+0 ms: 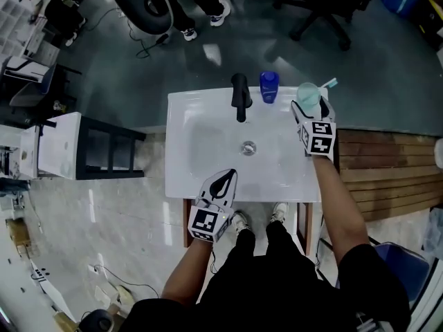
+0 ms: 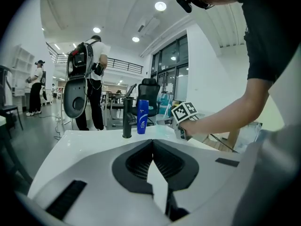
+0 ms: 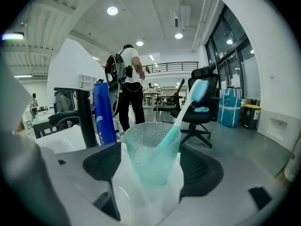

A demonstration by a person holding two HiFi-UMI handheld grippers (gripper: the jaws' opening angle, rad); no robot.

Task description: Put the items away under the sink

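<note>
Sink: white basin (image 1: 181, 123) in the middle of the head view, with a round drain (image 1: 248, 146) at its centre.
Tap: black faucet (image 1: 240, 97), upright at the basin's upper rim.
Bottle: blue shampoo bottle (image 1: 268, 87), upright and just right of the faucet on the same rim.
Cup: clear teal tumbler (image 3: 151, 147), standing on the sink top at the upper right corner, right of the shampoo bottle and apart from it.
Brush: teal toothbrush (image 3: 190, 100), leaning inside the tumbler with its head up toward the upper right of the right gripper view.
Right gripper (image 1: 309, 109): at the upper right of the head view. Its jaws are spread wide with one pad on each side of the tumbler — the tumbler stands between them, unsqueezed.
Left gripper (image 2: 153, 144): at lower centre of the head view, over the basin's near rim. Its jaws are pressed together with nothing between them, pointing toward the faucet.
Surroundings: a person wearing a backpack rig (image 2: 89, 74) stands beyond the sink; a black office chair (image 3: 204, 102) stands on the grey floor behind the tumbler.
Right edge: a wooden slat platform (image 1: 387, 164) lies beside the sink in the head view.
</note>
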